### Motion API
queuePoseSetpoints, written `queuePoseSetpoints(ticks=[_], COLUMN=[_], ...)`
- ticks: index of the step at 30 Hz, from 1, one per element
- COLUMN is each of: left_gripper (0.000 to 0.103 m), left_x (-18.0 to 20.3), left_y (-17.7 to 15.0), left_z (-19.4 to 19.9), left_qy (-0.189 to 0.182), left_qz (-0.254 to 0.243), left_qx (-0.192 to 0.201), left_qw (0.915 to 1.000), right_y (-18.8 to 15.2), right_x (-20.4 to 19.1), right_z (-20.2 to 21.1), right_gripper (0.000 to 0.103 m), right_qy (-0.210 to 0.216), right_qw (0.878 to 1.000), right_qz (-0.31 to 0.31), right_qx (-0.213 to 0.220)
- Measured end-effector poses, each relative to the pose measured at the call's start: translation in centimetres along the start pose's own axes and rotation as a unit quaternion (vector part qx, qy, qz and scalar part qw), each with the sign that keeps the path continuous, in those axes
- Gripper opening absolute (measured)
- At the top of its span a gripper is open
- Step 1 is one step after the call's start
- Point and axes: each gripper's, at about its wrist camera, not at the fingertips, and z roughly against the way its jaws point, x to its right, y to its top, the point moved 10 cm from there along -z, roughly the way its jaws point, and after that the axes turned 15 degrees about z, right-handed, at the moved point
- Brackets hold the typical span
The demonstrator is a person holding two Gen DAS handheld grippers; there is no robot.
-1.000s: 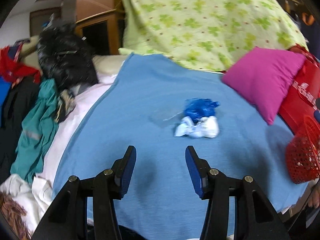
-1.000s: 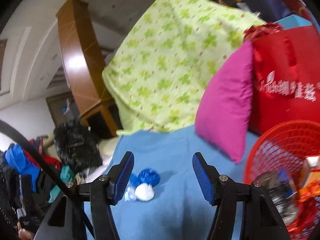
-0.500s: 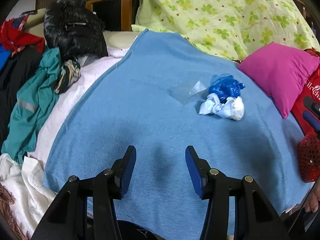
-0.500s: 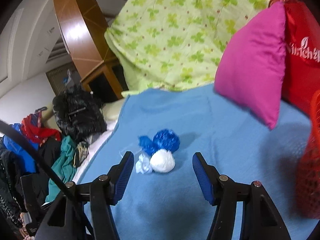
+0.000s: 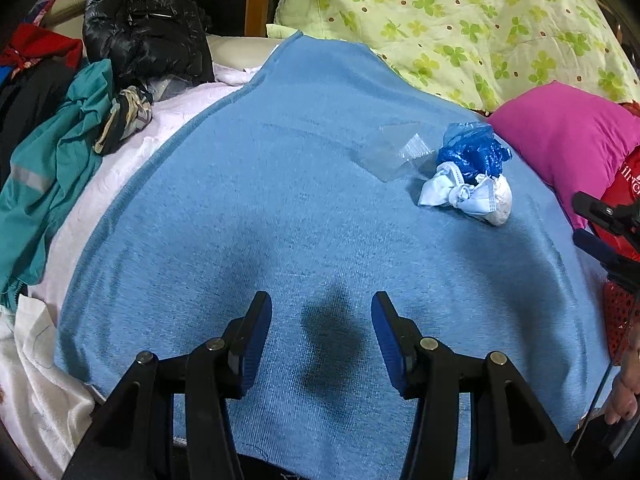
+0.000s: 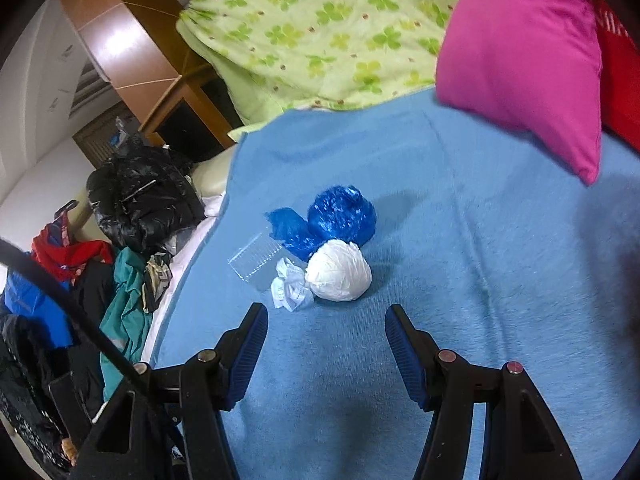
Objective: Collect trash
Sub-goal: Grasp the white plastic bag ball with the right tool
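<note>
A small heap of trash lies on the blue blanket [image 5: 280, 208]: a crumpled blue plastic bag [image 5: 474, 152] [image 6: 340, 218], a white wad [image 5: 470, 194] [image 6: 338, 276] with a crumpled face mask [image 6: 290, 290] beside it, and a clear plastic wrapper [image 5: 394, 150] [image 6: 254, 258]. My left gripper [image 5: 322, 318] hangs open over bare blanket, well short and left of the heap. My right gripper [image 6: 326, 330] is open too, just in front of the white wad, nothing between its fingers. Its black arm [image 5: 604, 228] shows at the right edge of the left wrist view.
A pink cushion [image 5: 560, 136] [image 6: 524, 56] and a green clover quilt [image 5: 460, 20] lie behind the heap. A red mesh basket [image 5: 618, 320] and a red bag [image 5: 624, 176] sit at the right edge. Clothes and a black jacket [image 5: 140, 28] are piled at the left. A hand [image 5: 626, 388] shows lower right.
Both grippers have come down toward the blanket. The right one swung left away from the red basket, and the heap now lies close ahead of its fingers.
</note>
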Motion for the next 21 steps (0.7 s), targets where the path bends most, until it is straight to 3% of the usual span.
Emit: queuePoseSetpoints(ticks=[6, 14, 21], left_gripper=[0.055, 0.061, 0.061], left_x=[0.3, 1.5, 1.8], left_y=[-0.4, -0.2, -0.2], left_z=[-0.6, -0.1, -0.7], left_qy=[-0.015, -0.054, -0.066], left_qz=[-0.008, -0.020, -0.017], left_qx=[0.004, 0.040, 0.040], left_qw=[0.9998, 0.9975, 0.9969], right_y=[0.6, 2.4, 2.3], right_x=[0.8, 1.3, 1.2], right_z=[-3.2, -6.8, -10.2], right_gripper=[0.065, 0.065, 0.064], right_qy=[-0.006, -0.017, -0.047], right_qw=[1.000, 0.999, 0.998], right_qz=[-0.023, -0.029, -0.002], right_qx=[-0.018, -0.017, -0.047])
